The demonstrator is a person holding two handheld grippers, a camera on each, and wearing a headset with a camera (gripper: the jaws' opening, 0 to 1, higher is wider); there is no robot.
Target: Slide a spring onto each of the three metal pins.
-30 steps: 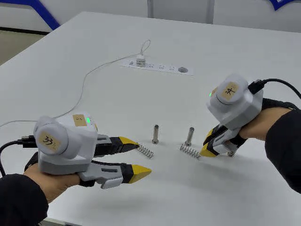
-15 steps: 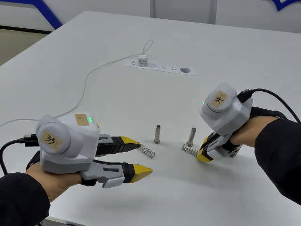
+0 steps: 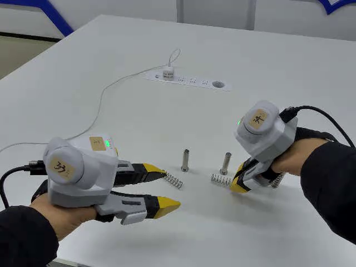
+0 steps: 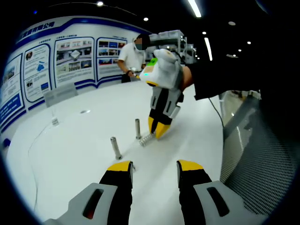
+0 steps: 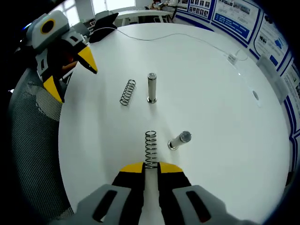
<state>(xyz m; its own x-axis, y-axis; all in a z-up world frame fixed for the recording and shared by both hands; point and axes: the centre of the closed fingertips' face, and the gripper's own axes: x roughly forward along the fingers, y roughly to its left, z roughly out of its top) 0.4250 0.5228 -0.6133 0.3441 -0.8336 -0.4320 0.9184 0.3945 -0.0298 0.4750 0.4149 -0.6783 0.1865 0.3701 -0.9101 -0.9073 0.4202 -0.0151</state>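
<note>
Head view: my left gripper (image 3: 170, 190) is spread wide, with a loose spring (image 3: 173, 179) on the table just beside its upper tip. Left gripper view: the jaws gape, and a near pin (image 4: 115, 147) stands upright ahead. Right gripper view: my right gripper (image 5: 150, 167) pinches one end of a second spring (image 5: 150, 146), which lies flat just beside the other pin (image 5: 179, 139).
</note>
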